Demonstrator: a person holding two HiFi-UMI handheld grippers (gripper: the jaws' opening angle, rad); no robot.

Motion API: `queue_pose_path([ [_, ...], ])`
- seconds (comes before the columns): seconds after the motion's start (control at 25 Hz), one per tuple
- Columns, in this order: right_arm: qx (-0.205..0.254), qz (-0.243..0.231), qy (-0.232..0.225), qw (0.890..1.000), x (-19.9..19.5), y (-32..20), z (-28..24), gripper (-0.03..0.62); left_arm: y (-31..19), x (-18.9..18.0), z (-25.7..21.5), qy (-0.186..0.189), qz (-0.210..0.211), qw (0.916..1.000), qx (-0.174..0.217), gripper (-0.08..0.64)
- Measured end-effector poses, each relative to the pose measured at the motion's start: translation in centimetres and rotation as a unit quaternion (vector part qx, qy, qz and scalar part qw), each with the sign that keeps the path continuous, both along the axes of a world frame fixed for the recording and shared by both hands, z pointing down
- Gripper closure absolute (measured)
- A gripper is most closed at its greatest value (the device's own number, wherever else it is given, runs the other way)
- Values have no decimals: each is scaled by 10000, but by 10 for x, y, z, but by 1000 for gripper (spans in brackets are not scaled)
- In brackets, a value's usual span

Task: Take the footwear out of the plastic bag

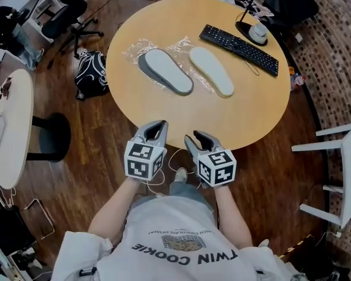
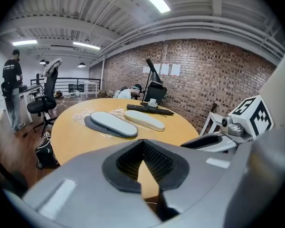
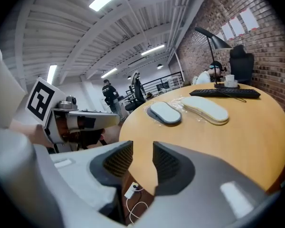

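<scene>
Two slippers lie sole up side by side on the round wooden table (image 1: 245,104): a grey slipper (image 1: 165,70) (image 2: 111,123) (image 3: 165,112) on the left and a cream slipper (image 1: 211,70) (image 2: 143,119) (image 3: 204,109) on the right. Crinkled clear plastic bag (image 1: 134,50) shows around each; I cannot tell whether it wraps them or lies under them. My left gripper (image 1: 155,125) (image 2: 142,148) hovers at the table's near edge, tips together and empty. Beside it, my right gripper (image 1: 196,137) (image 3: 142,158) is open with nothing between its pads. Both are well short of the slippers.
A black keyboard (image 1: 238,49) and a lamp base (image 1: 257,33) sit at the table's far right. On the floor are a black backpack (image 1: 91,74), an office chair (image 1: 70,10), a white chair (image 1: 339,174), a white side table (image 1: 9,127) and a loose cable (image 1: 169,157).
</scene>
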State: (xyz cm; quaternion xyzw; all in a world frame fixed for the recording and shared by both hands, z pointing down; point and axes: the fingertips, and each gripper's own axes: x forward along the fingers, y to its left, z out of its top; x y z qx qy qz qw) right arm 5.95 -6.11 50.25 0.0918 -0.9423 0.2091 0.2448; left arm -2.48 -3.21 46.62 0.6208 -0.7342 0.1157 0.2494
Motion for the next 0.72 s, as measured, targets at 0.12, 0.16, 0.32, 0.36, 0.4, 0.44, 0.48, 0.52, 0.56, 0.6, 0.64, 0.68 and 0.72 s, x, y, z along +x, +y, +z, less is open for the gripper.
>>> queue_pose_path([
  [0.12,132,-212,-59,9997,-5,38,-11,466,37,8,0,-28,-85,9999,76,557],
  [0.16,215,-294,-65,9993,-6,52,-15,466,51,12,-1,-40,-122,9999,113,557],
  [0.32,426,-459,-120,9980,-1,105,-31,470,106,31,-10,25,-260,9993,254,557],
  [0.36,425,-442,-173,9980,2,119,-36,472,122,36,-13,27,-289,9992,288,557],
  [0.4,426,-414,-228,9980,5,132,-40,476,137,41,-17,11,-315,9990,329,557],
  [0.44,436,-388,-271,9979,9,145,-44,483,152,47,-21,-8,-338,9987,374,557],
  [0.48,461,-374,-296,9978,15,159,-48,487,166,54,-24,-13,-353,9985,420,557],
  [0.52,499,-367,-304,9976,21,173,-51,491,179,62,-27,-5,-355,9983,462,557],
  [0.56,542,-358,-302,9974,27,186,-53,493,191,70,-29,3,-344,9982,499,557],
  [0.6,579,-336,-296,9973,34,199,-55,495,202,78,-32,5,-320,9981,527,557],
  [0.64,605,-302,-284,9973,41,211,-57,497,212,87,-34,7,-287,9981,544,555],
  [0.68,627,-263,-272,9973,49,222,-59,499,222,96,-36,19,-251,9981,558,557],
  [0.72,655,-227,-263,9972,57,232,-62,500,231,106,-37,44,-213,9981,574,555],
])
